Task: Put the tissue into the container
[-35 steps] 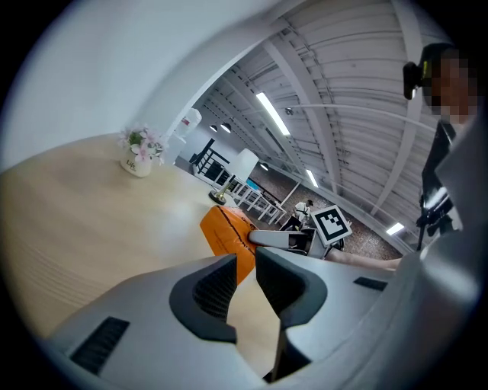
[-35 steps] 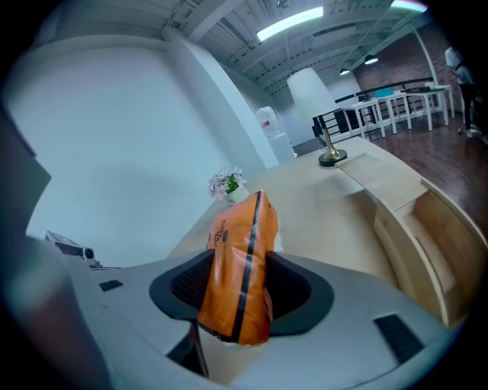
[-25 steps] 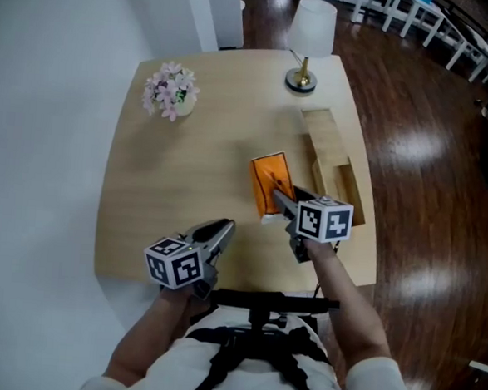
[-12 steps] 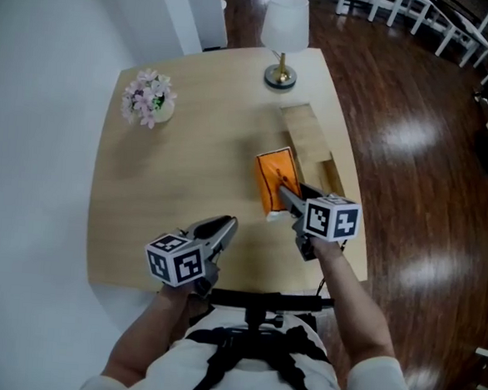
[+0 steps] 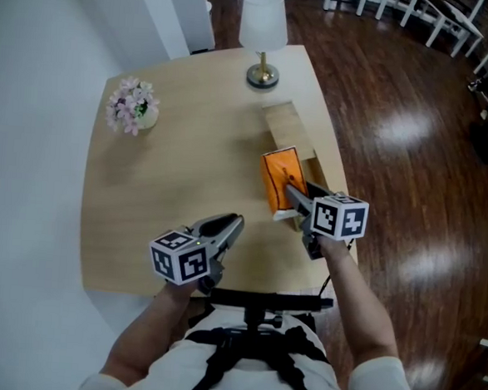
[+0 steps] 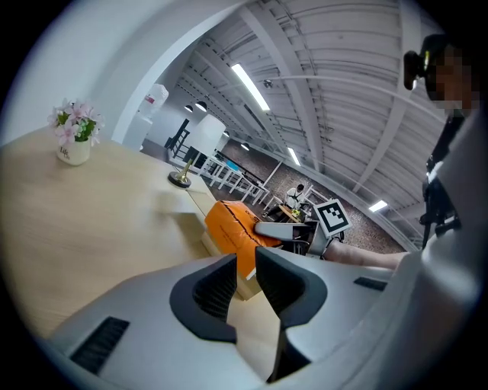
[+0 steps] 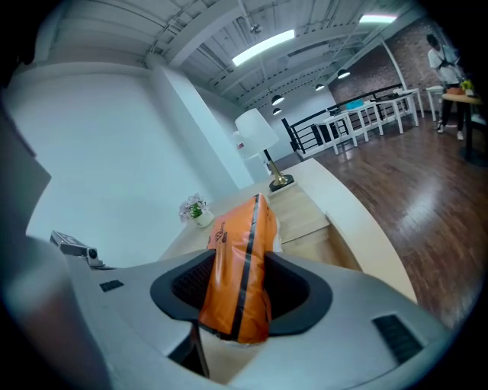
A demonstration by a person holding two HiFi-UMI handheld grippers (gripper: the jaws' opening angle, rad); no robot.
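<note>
While my right gripper [image 5: 292,192] clamps the orange tissue pack [image 5: 278,177] edgewise between its pads, the pack hangs tilted at the near end of the open wooden container [image 5: 284,122], by the right edge of the table [image 5: 170,176]. My left gripper [image 5: 229,225] hovers over the table, jaws a narrow slit apart, empty.

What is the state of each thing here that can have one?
tissue pack: clamped between the right jaws, tilted a little.
right hand-held gripper: shut on the tissue pack.
left hand-held gripper: jaws a narrow gap apart, empty.
container: open on top.
lamp: upright.
flower pot: upright.
</note>
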